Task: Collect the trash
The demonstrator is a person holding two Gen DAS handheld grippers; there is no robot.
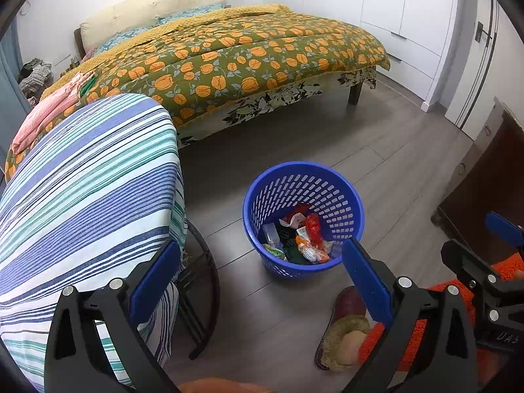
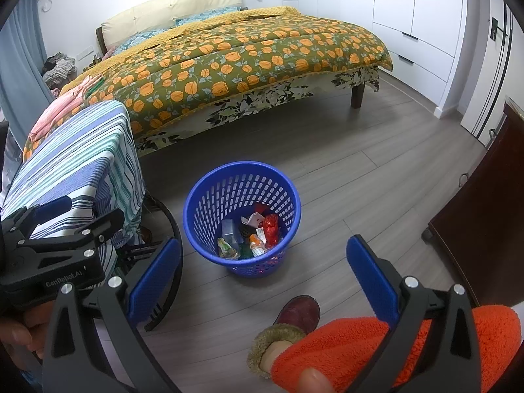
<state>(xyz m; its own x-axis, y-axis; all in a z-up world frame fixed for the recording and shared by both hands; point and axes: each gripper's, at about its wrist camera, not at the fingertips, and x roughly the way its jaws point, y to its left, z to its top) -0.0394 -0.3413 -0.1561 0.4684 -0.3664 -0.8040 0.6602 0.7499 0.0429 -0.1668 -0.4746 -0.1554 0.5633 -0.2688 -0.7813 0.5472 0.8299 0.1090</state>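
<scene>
A blue perforated waste basket stands on the grey wood floor. Inside lie several wrappers and packets: a red wrapper, a clear plastic box, a green packet and orange-white packets. My left gripper is open and empty, held above the floor just in front of the basket. My right gripper is also open and empty, hovering near the basket's front side. The right gripper also shows at the right edge of the left wrist view.
A striped cloth covers a small table on a black frame at left. A bed with a pumpkin-print quilt lies behind. A dark cabinet stands right. A foot in a maroon slipper and orange sleeve are below.
</scene>
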